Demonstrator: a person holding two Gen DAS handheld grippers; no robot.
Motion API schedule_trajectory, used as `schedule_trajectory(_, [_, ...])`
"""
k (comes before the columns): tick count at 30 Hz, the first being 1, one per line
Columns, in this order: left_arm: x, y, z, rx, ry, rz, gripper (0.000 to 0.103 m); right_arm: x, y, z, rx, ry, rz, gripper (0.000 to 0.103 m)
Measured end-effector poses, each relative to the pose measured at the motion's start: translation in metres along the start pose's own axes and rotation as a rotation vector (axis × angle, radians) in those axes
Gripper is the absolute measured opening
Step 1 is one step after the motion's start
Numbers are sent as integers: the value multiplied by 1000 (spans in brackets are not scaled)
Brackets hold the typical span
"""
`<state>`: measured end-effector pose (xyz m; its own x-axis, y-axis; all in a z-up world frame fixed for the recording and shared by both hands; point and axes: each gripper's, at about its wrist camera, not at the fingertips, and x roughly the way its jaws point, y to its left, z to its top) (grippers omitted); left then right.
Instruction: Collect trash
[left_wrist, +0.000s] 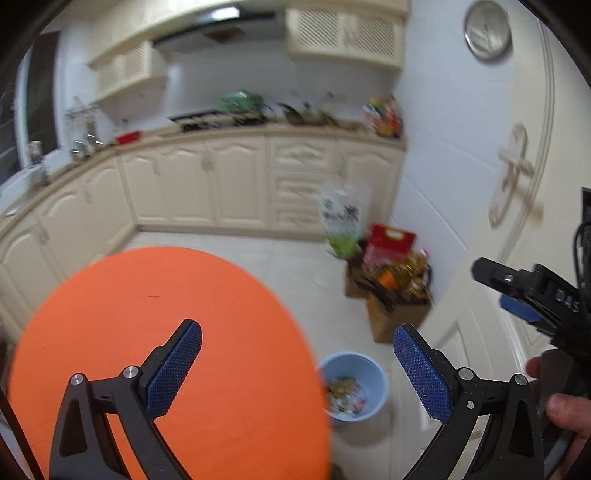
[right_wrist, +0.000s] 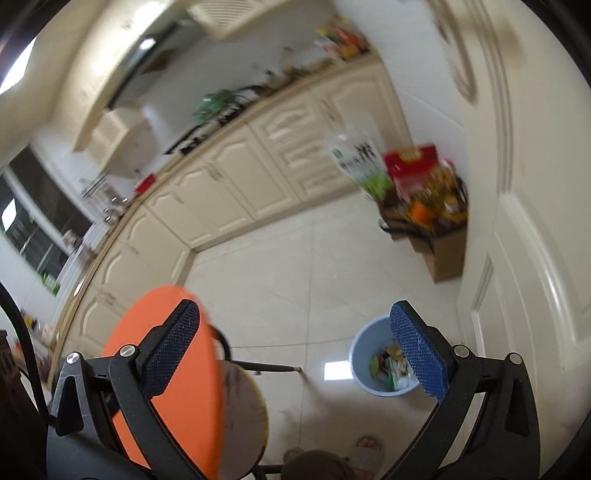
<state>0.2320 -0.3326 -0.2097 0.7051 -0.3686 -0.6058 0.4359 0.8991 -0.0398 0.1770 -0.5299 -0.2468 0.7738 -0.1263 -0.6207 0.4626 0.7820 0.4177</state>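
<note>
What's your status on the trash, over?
Both tongs, left and right, open, empty. Blue bin holds wrappers. Orange tabletop bare. Nothing blocking.

1. Lighting: even, fairly bright indoor light is filling both views; a ceiling lamp (right_wrist: 16, 70) is glowing at the right wrist view's upper left.
2. Glare: a white patch is reflecting off the floor tiles (right_wrist: 337, 370).
3. Blur: motion smear is softening the cabinets (left_wrist: 236, 177), the door handle (left_wrist: 513, 173) and the boxes (right_wrist: 424, 199).
4. Sharpness: the blue finger pads (left_wrist: 173, 369) are staying crisp.
5. Distortion: fisheye is bending the counters; black vignette is ringing the corners.
</note>
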Motion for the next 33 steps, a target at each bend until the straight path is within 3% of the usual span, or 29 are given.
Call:
schedule_trajectory(5, [-71, 36, -43, -49, -107, 91, 102, -47, 90, -28, -136, -73, 33, 103])
schedule_trajectory(11, [-155, 54, -119, -115, -200, 192, 102, -92, 175, -82, -257, -134, 52, 103])
schedule_trajectory(16, [-216, 26, -192, -166, -228, 250, 102, -117, 221, -131, -335, -146, 62, 103])
schedule_trajectory(24, [-291, -15, -257, -193, -278, 337, 102, -149, 262, -180, -434, -178, 79, 103])
schedule_trajectory(33, [-335, -49, -297, -205, -313, 364, 102, -167, 278, -201, -480, -195, 74, 103])
